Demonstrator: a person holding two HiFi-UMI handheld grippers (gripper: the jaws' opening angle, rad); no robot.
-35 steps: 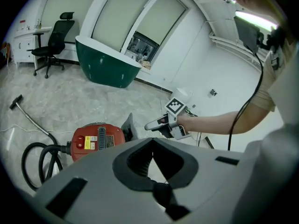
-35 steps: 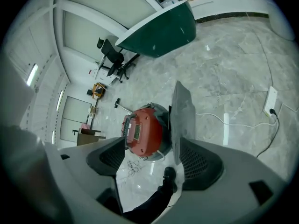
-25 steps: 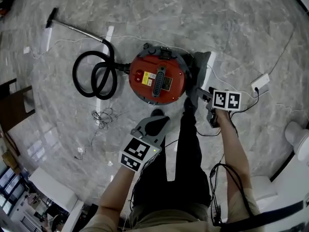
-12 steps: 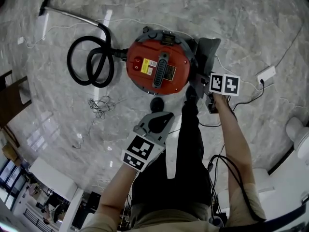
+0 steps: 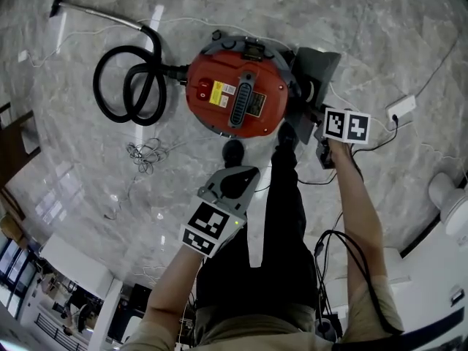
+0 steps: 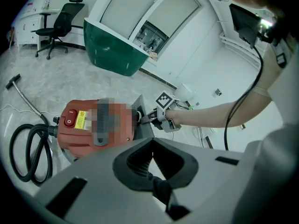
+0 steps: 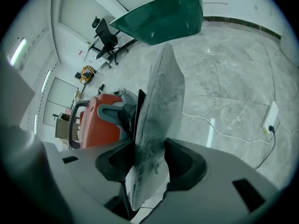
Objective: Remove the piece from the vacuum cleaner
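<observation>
This looks like an office lobby or reception hall. A polished grey marble floor [image 6: 46, 83] spreads out under the left tool [image 6: 152, 160]. Far ahead of that tool stand a curved green reception counter [image 6: 112, 52], a black swivel chair [image 6: 58, 28], a white wall [image 6: 196, 55] and a glazed partition [image 6: 152, 37].

Nothing legible
The yellow label [image 5: 217, 92] at nine o'clock on the vacuum cleaner [image 5: 272, 86] cannot be read.
</observation>
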